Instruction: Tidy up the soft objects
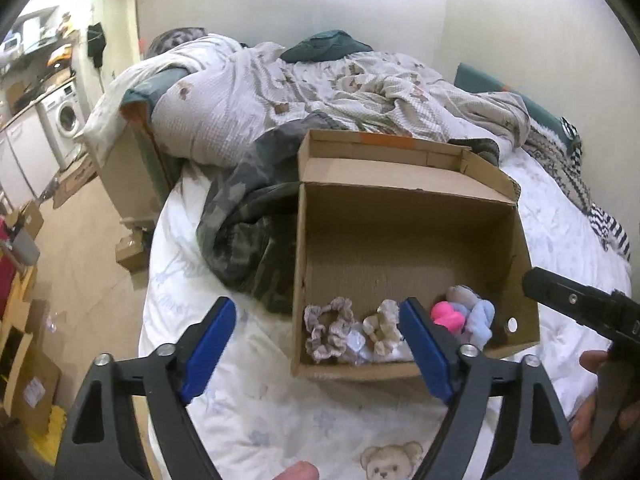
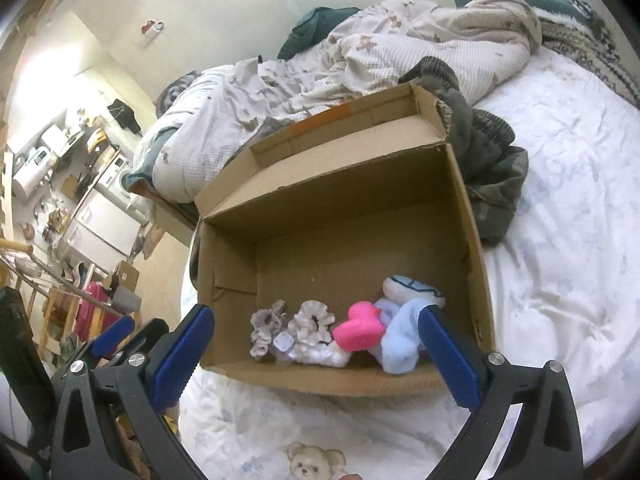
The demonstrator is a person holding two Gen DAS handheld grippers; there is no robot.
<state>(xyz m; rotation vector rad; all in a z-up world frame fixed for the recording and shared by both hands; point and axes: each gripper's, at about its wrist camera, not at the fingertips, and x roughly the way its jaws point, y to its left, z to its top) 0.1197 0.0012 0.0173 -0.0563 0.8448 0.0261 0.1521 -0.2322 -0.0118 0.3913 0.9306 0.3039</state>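
1. Open cardboard box (image 2: 472, 216) sits on a bed (image 2: 560, 240) covered with a white sheet; its lid flap (image 2: 360, 128) stands up at the far side.
2. Soft objects lie in a row along the near wall of the box floor: a grey-beige scrunchie (image 2: 266, 330) at left, touching a second, paler scrunchie (image 2: 312, 320); a small clear-white piece (image 2: 284, 342) sits between them at the front.
3. A pink rubber duck (image 2: 358, 330) lies just right of the paler scrunchie, touching a light blue cloth (image 2: 402, 340). Behind the cloth is a white rolled item with dark blue lines (image 2: 412, 290).
4. Left gripper (image 1: 318, 344): released, jaws wide apart, nothing between the blue pads (image 1: 212, 332). It hangs above the near left corner of the box.
5. Right gripper (image 2: 316, 346): released, jaws wide, empty, above the near wall of the box; its right pad overlaps the blue cloth in view, contact cannot be told.
6. Camouflage garment (image 1: 244, 232) lies against the left side of the box; a rumpled bear-print duvet (image 1: 248, 92) is behind it.
7. Teddy bear print (image 2: 316, 464) on the sheet near the front edge.
8. No legible writing or brand on the box or objects. A washing machine (image 1: 66, 118) stands in the background, label unreadable.
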